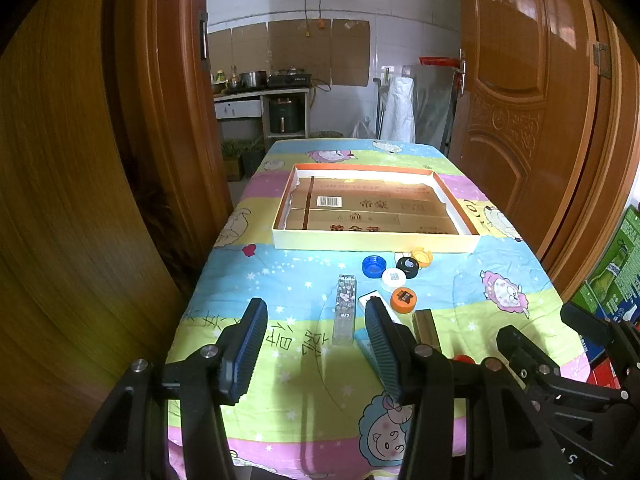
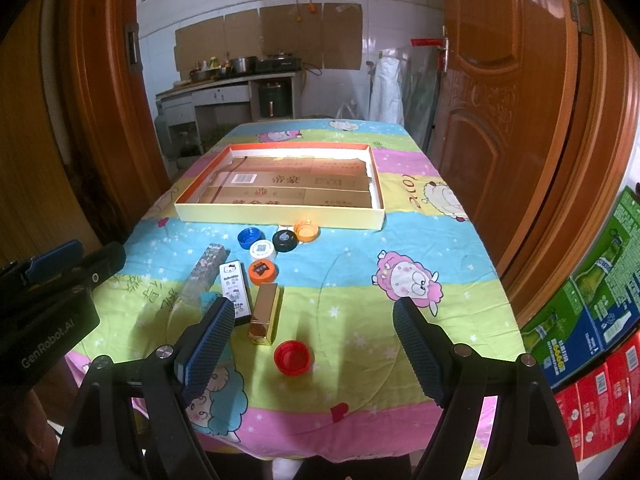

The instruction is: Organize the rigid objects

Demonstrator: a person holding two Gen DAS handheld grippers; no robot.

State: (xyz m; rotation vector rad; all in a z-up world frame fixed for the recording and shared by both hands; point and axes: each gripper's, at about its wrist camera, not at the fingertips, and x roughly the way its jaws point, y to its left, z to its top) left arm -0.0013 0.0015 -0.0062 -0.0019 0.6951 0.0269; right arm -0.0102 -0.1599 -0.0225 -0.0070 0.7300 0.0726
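- We are holding the left gripper (image 1: 316,312) above the near end of a table draped in a cartoon-sheep cloth (image 2: 400,240); its jaws are standing wide apart and gripping nothing.
- Between its fingers, on the cloth, a long patterned box (image 1: 344,312) is lying lengthwise, clear of both pads.
- Just right of that box, a white cartoon-printed box (image 2: 236,292) is lying, with a gold rectangular case (image 2: 266,314) beside it.
- Beyond these boxes, a cluster of bottle caps is sitting close together: a blue cap (image 2: 250,237), a white cap (image 2: 263,250), a black cap (image 2: 285,241), a yellow-orange cap (image 2: 306,231) and an orange cap with a dark label (image 2: 262,272).
- Farther back, a shallow orange-rimmed tray (image 2: 280,213) lined with flattened cardboard is resting in the middle of the table, with no loose object in it.
- We are holding the right gripper (image 2: 314,320) above the near right part of the table, jaws spread wide and empty.
- A red cap (image 2: 293,357) is lying open side up on the cloth between its fingers, touching neither.
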